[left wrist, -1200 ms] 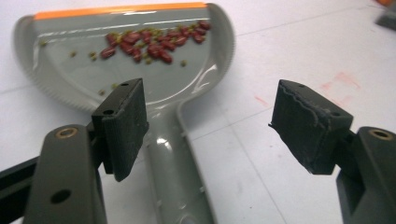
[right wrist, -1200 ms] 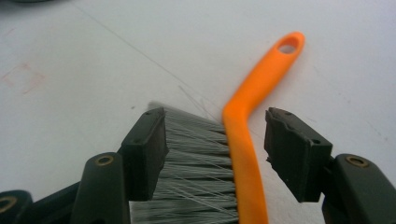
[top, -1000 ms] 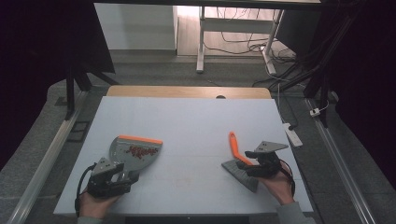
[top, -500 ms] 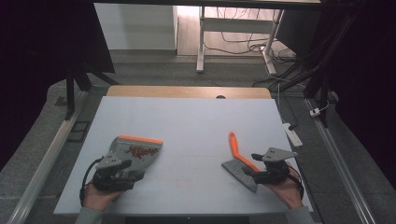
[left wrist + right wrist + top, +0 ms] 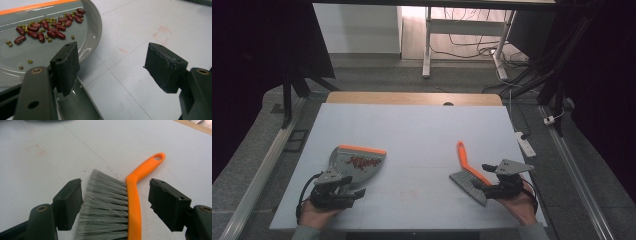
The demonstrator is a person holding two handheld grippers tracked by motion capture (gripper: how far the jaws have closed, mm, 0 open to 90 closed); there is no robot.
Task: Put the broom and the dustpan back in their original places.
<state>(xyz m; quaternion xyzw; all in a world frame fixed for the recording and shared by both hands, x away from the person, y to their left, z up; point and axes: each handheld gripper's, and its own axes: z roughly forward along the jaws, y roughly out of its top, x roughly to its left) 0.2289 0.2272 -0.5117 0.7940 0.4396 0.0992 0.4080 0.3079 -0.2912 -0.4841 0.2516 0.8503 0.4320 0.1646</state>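
One brush (image 5: 469, 172), one dustpan (image 5: 357, 159), two hand-held grippers, left (image 5: 357, 194) and right (image 5: 477, 185), jaws apart.

Dustpan (image 5: 357, 159) with beans near left claw (image 5: 357, 187); brush (image 5: 469, 172) beside right claw (image 5: 479, 176), jaws just opening.

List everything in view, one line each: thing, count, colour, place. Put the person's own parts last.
dustpan: one, grey with orange front edge, left on the table
red beans: many, dark red, in the dustpan
small beans: many, green, scattered among the red ones
brush: one, orange handle and grey bristles, lying flat at the right
table: one, pale grey top, wooden far edge
power strip: one, white, on the floor right of the table
left gripper: one, black, open, beside the dustpan's handle
right gripper: one, black, jaws just opened either side of the brush
hands: two, near edge
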